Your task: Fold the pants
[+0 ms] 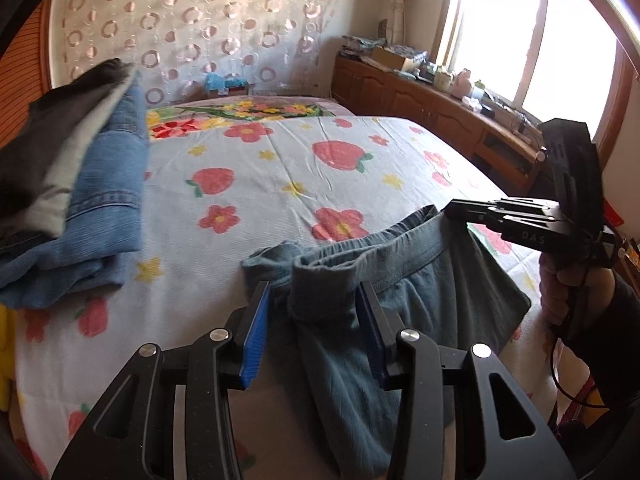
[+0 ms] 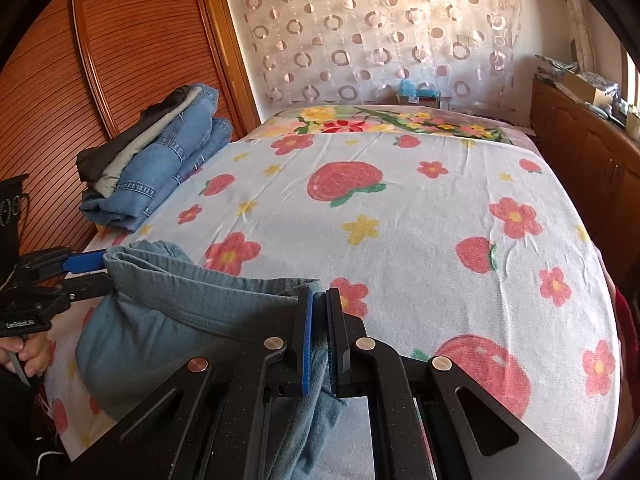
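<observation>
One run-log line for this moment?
stage: grasping waistband | right gripper: shut on teal-blue cotton pants | left gripper: around bunched waistband, grip unclear | folded jeans stack: far bed corner

Two fisheye views ride the grippers, close above the bed [image 1: 280, 168], tilted down toward the far wall. Both share the bedspread and folded clothes pile [image 2: 160, 160].

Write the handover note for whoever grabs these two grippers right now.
Right gripper: shut on the waistband of the teal pants.
Left gripper: jaws partly open around a bunched fold of the waistband's other end; pads not clearly pressing.
Pants hang over the near edge of the bed; folded clothes pile sits far left.
Done: pants picked up.
Left: secure the left grip, spread, fold, stack.
</observation>
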